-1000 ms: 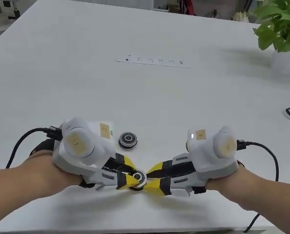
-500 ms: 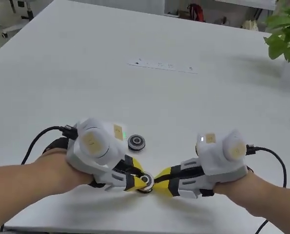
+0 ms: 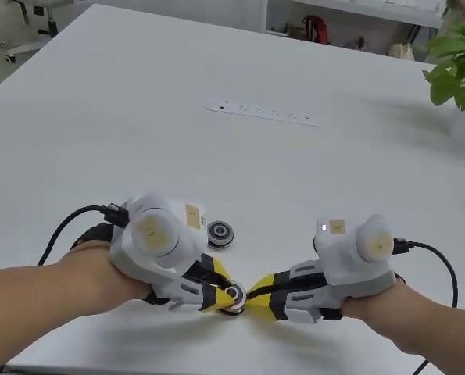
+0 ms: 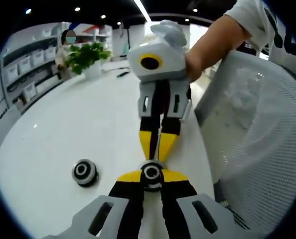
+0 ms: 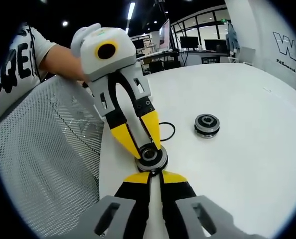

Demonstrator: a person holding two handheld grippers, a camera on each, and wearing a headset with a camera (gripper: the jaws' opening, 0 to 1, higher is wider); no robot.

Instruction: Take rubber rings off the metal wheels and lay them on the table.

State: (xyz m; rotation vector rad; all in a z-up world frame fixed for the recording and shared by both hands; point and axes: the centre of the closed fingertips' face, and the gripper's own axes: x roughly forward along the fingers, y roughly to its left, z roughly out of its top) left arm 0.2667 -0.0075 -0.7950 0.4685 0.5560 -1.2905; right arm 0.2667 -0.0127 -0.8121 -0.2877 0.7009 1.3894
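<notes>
A small metal wheel point(image 3: 233, 296) with a black rubber ring hangs just above the table's near edge between both grippers. My left gripper point(image 3: 226, 291) is shut across the wheel point(image 4: 151, 172), one yellow tip on each side. My right gripper point(image 3: 252, 298) faces it, jaws pressed together at the wheel's rim point(image 5: 151, 158), on the rubber ring as far as I can see. A second wheel point(image 3: 219, 232), ring still on, lies flat on the table behind the left gripper. A thin black loop point(image 5: 167, 132) lies on the table near it.
The white table point(image 3: 216, 156) stretches far ahead. A power strip point(image 3: 262, 110) lies across its middle and a potted plant point(image 3: 459, 62) stands at the far right. A black cable point(image 3: 64, 226) trails from the left gripper. A white mesh chair point(image 4: 257, 139) is close behind the near edge.
The head camera has shifted, so the whole picture moved. Both grippers stay joined at the wheel in much the same pose.
</notes>
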